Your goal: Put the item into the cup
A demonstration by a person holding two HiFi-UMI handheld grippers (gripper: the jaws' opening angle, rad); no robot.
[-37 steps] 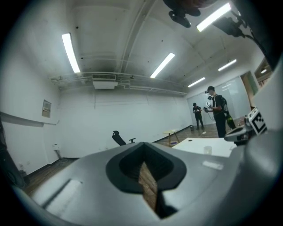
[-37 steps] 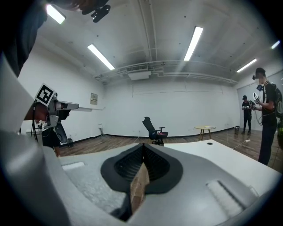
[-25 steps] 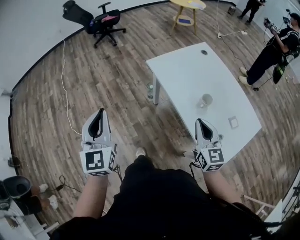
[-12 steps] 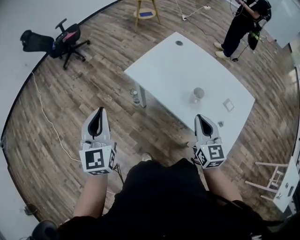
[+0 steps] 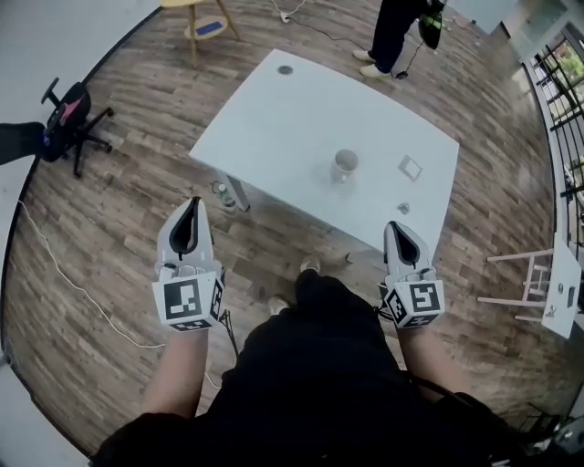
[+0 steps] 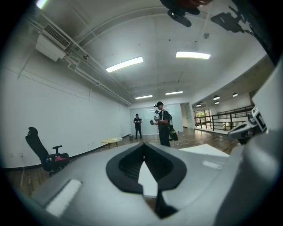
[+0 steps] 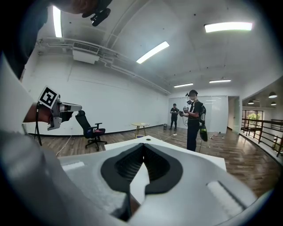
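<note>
A white cup (image 5: pixel 345 164) stands on the white table (image 5: pixel 274 128) ahead of me. Right of it lies a small flat white square (image 5: pixel 410 168), and a tiny dark round item (image 5: pixel 403 208) sits nearer the table's front edge. My left gripper (image 5: pixel 192 203) is held out over the wooden floor, left of the table, with its jaws closed tip to tip and nothing in them. My right gripper (image 5: pixel 397 226) hangs just short of the table's near edge, also shut and empty. In the right gripper view the closed tips (image 7: pixel 143 145) point across the table top.
A person (image 5: pixel 397 32) stands beyond the table's far side. An office chair (image 5: pixel 68 109) is at far left, a yellow stool (image 5: pixel 196 14) at top. A bottle (image 5: pixel 219 191) stands on the floor by a table leg. A white rack (image 5: pixel 538 283) and a railing are at right.
The head view has swung round, so the table and cup have slid left and closer to centre. Both grippers keep the same place in view and stay shut.
</note>
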